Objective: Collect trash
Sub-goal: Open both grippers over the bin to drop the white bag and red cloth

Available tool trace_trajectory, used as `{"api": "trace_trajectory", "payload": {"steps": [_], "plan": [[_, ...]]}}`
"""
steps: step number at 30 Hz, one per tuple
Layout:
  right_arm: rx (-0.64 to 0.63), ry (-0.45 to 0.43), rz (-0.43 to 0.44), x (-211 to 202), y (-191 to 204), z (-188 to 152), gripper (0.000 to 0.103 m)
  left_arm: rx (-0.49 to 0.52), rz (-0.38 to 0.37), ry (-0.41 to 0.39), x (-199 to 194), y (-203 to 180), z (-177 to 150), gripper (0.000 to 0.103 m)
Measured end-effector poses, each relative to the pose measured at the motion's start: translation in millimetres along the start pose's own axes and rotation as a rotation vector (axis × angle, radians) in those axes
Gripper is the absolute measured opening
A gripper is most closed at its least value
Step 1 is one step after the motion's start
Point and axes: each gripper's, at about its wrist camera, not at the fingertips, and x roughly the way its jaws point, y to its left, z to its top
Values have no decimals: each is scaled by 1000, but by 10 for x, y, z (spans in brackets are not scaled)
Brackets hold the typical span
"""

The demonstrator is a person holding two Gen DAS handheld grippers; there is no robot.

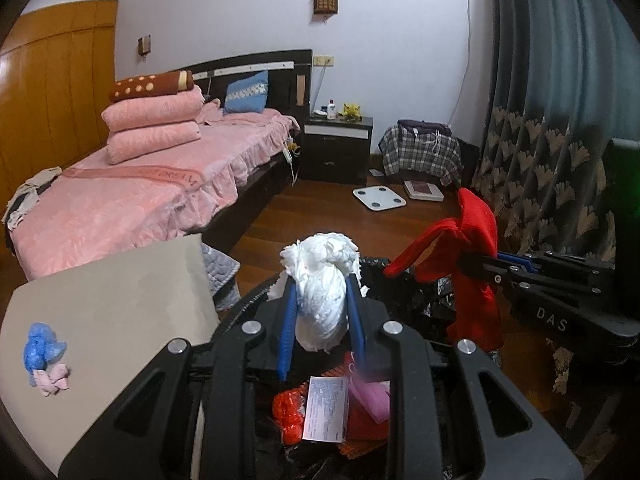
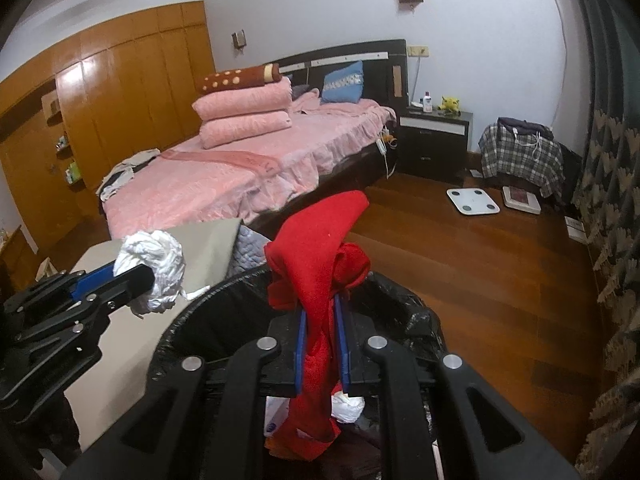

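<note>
My left gripper (image 1: 322, 286) is shut on a crumpled white paper wad (image 1: 324, 284), held over a bin lined with a black bag (image 2: 208, 312). Its blue pads press the wad from both sides. My right gripper (image 2: 320, 304) is shut on a red cloth (image 2: 320, 248) that drapes above and below the fingers, also over the bin. In the left wrist view the red cloth (image 1: 476, 248) hangs at the right. In the right wrist view the white wad (image 2: 156, 264) shows at the left. Red wrappers, a printed label (image 1: 324, 408) and pink scraps lie inside the bin.
A beige table (image 1: 120, 312) left of the bin holds a blue and pink scrap (image 1: 42, 352). Beyond are a pink bed (image 1: 140, 192), a dark nightstand (image 1: 336, 148), a white scale (image 1: 379, 199) on the wooden floor, and a patterned curtain (image 1: 560, 140) at the right.
</note>
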Motion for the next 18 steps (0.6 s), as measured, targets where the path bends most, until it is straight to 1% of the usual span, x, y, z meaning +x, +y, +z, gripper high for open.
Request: {"api": "trace_trajectory", "payload": {"steps": [2, 3, 4, 5, 6, 7, 9, 11, 12, 13, 14, 15, 17, 18], "plan": [[-6, 15, -11, 63, -12, -33, 13, 5, -10, 12, 79, -12, -19, 27], [-8, 20, -14, 86, -20, -46, 18, 5, -14, 16, 108, -16, -23, 29], [-10, 32, -16, 116, -27, -64, 22, 4, -22, 20, 131, -9, -24, 40], [-13, 44, -16, 140, -32, -81, 29, 1, -30, 27, 148, 9, -38, 50], [-15, 49, -18, 150, -37, -93, 38, 0, -28, 30, 153, 18, -52, 53], [-16, 50, -26, 150, -43, -114, 43, -2, -27, 33, 158, 28, -65, 55], [-15, 53, -33, 142, -60, -136, 63, -8, -20, 37, 131, 83, -95, 59], [-9, 48, -38, 119, -71, -148, 71, -14, -4, 30, 83, 141, -108, 65], [-9, 41, -36, 93, -65, -153, 76, -17, 9, 25, 46, 182, -107, 67], [-10, 35, -38, 74, -61, -156, 80, -21, 24, 16, 3, 232, -109, 71], [-11, 23, -45, 31, -37, -152, 88, -24, 33, 10, -26, 265, -102, 75], [-12, 15, -45, 15, -31, -151, 92, -30, 48, -2, -82, 313, -99, 78], [-15, -6, -30, -45, 27, -134, 96, -47, 78, -24, -193, 428, -96, 84], [-16, -12, -26, -49, 25, -120, 97, -53, 85, -30, -234, 484, -85, 86]]}}
